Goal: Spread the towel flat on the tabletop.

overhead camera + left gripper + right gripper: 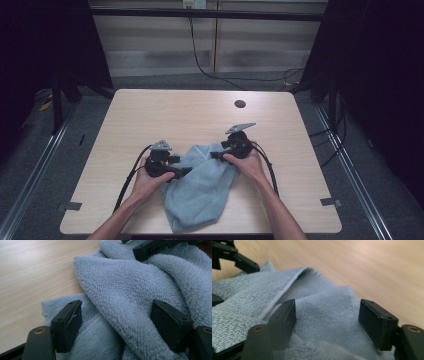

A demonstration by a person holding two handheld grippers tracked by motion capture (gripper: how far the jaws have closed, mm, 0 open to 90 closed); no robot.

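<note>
Here I hold the left gripper (pixel 181 171) at nine o'clock and the right gripper (pixel 215 154) at two o'clock of the crumpled towel (pixel 200 192), both spread wide over its folds.

The pale wooden surface (pixel 165 112) lies bare all round the crumpled light-blue terry towel (pixel 200 192), with wide passage behind and to both sides. A small dark round hole (pixel 240 104) sits well behind. The towel's raised folds bunch between the left hand-held gripper (pixel 182 171) and the right hand-held gripper (pixel 216 155), crowding that gap.
</note>
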